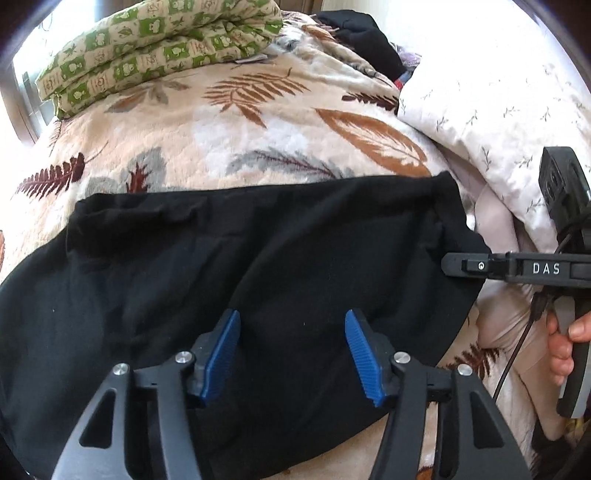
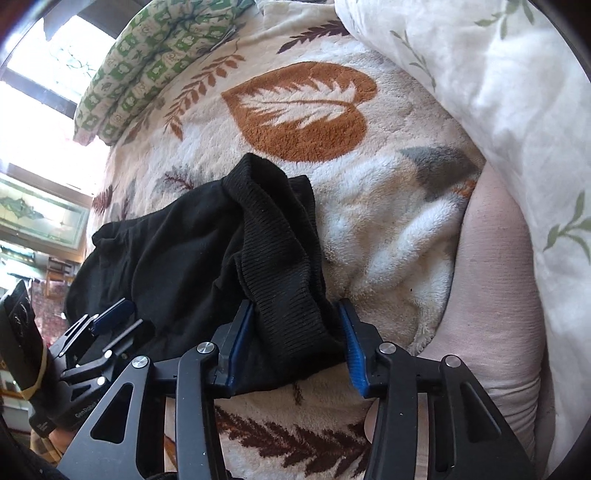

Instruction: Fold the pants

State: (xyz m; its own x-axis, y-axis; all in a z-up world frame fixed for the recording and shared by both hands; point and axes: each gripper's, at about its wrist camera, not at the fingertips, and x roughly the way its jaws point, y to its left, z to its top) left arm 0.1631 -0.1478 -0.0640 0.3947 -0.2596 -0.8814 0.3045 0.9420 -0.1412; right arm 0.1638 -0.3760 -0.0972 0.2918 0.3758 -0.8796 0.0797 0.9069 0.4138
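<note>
Black pants lie folded across a leaf-patterned fleece blanket on a bed. My left gripper is open just above the near part of the pants, with nothing between its blue pads. My right gripper is open, its blue pads standing either side of the ribbed black cuff at the pants' right end without closing on it. The right gripper also shows side-on in the left wrist view, at the pants' right edge. The left gripper shows in the right wrist view.
A folded green-checked quilt lies at the far left of the bed. A white floral duvet is heaped along the right side, over a pale pink sheet. Dark clothing sits at the far end. A window is on the left.
</note>
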